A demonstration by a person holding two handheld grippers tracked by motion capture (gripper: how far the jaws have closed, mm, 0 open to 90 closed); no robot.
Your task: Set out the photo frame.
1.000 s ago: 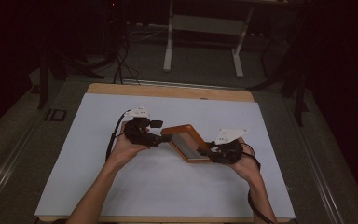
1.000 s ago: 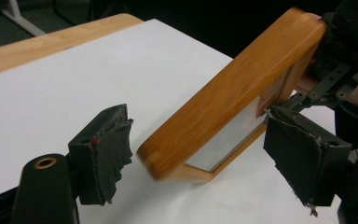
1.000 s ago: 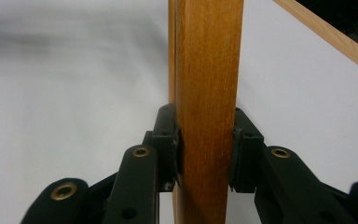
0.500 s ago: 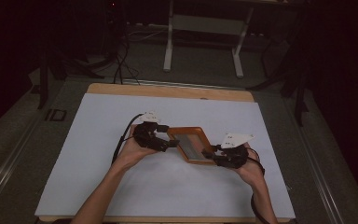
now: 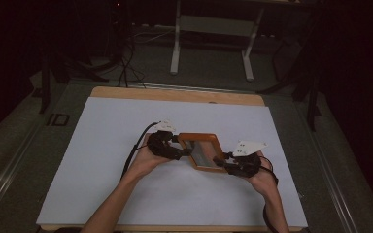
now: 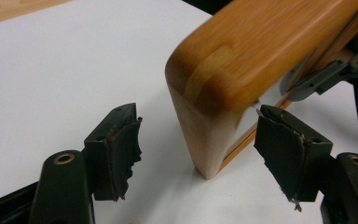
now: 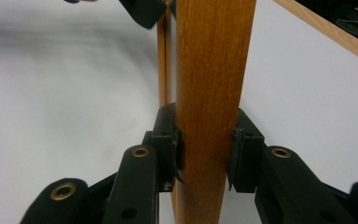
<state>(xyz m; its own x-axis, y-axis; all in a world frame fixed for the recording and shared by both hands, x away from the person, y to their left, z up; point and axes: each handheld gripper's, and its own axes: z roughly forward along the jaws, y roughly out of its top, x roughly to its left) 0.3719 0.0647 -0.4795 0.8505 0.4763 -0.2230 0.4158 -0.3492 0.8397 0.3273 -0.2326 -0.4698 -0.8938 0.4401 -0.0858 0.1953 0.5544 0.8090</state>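
A wooden picture frame [image 5: 197,138] with a glass pane sits low over the white sheet between both hands. My right gripper [image 5: 226,162] is shut on the frame's right rail, and in the right gripper view the pads [image 7: 168,144] press both faces of the frame [image 7: 209,70]. My left gripper [image 5: 175,148] is at the frame's left side. In the left gripper view my gripper [image 6: 198,154] straddles the frame's rounded corner [image 6: 242,51]. Its jaws have just been closing, but gaps remain between both pads [image 6: 121,149] and the wood, so it is open.
The white sheet [image 5: 102,160] covers a wooden table whose bare far edge [image 5: 175,94] shows. Beyond the table stand metal legs [image 5: 176,43] and loose cables [image 5: 126,63] on a dark floor. A cable trails from my left gripper across the sheet.
The left hand has moved right and down to the frame's left corner. The frame, tilted up a second ago, now sits lower and flatter. The right hand has kept its grip and place.
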